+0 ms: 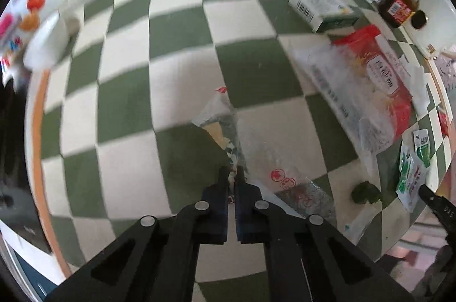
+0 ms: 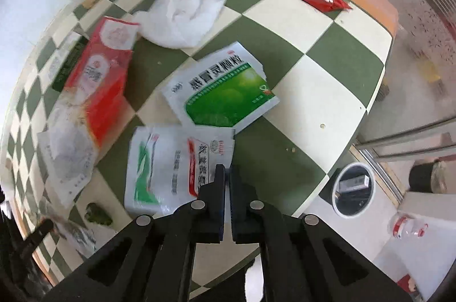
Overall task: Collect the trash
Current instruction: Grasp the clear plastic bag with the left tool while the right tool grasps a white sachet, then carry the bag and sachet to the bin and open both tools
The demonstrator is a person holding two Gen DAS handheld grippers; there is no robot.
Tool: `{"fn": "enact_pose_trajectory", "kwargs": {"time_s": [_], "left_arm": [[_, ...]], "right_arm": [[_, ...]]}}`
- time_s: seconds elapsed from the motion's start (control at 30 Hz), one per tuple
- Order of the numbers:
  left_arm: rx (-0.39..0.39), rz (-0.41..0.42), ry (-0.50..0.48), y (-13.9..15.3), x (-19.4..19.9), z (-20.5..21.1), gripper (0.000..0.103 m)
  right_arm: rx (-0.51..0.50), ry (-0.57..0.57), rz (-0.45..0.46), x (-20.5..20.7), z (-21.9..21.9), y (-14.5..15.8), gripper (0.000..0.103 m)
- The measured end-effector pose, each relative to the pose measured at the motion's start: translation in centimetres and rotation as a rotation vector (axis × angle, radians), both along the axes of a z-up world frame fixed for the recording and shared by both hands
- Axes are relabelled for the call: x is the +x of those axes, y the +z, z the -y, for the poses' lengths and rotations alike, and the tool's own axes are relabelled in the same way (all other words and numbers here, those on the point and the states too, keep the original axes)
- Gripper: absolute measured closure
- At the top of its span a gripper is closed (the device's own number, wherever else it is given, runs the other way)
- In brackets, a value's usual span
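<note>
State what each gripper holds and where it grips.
Left gripper pinches the clear plastic wrapper at its near end. Right gripper pinches the white sachet at its near right edge.

The right gripper (image 2: 227, 170) is pinched shut on the edge of a white packet (image 2: 171, 168). A green packet (image 2: 222, 91) lies at twelve o'clock from it on the checkered table (image 2: 327, 91). A bin (image 2: 353, 189) sits at three o'clock.

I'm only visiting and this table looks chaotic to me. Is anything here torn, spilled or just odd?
Yes. The green-and-white paper sachet has a ragged, torn corner. A crumpled white tissue lies by the red-and-clear plastic bag. A small dark green leafy scrap sits loose on the green-and-cream checked tablecloth.
</note>
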State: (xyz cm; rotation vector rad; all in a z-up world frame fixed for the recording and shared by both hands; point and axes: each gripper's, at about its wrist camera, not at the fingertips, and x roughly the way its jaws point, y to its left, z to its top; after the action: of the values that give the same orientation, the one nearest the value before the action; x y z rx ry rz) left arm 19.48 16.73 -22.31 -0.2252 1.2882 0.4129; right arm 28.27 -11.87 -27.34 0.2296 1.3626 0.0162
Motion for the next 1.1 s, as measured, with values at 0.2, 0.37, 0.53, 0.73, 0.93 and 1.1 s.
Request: {"fn": "enact_pose_trajectory", "kwargs": {"time_s": [0.2, 0.37, 0.53, 0.73, 0.93, 1.1], "left_arm": [[0.138, 0.112, -0.094, 5.5, 0.4, 1.3, 0.102], [0.285, 0.218, -0.157, 11.6, 1.1, 5.2, 0.102], [0.33, 0.3, -0.238, 15.8, 1.9, 10.2, 0.102], [0.302, 0.393, -0.406, 19.1, 2.0, 19.1, 0.102], [0.194, 0.429, -0.652, 19.6, 1.7, 31.1, 0.102], [0.089, 0.395, -0.863, 17.5, 0.3, 41.5, 0.102]], "right_arm": [[0.084, -0.027, 0.086, -2.0, 2.0, 3.0, 0.103], [0.099, -0.044, 0.159, -3.3, 4.5, 6.3, 0.103], [0.052, -0.065, 0.212, -4.0, 7.6, 9.6, 0.103], [0.042, -0.182, 0.271, -6.0, 14.6, 12.2, 0.103], [0.022, -0.367, 0.273, -10.7, 25.2, 12.7, 0.103], [0.003, -0.555, 0.251, -16.4, 34.4, 11.3, 0.103]]}}
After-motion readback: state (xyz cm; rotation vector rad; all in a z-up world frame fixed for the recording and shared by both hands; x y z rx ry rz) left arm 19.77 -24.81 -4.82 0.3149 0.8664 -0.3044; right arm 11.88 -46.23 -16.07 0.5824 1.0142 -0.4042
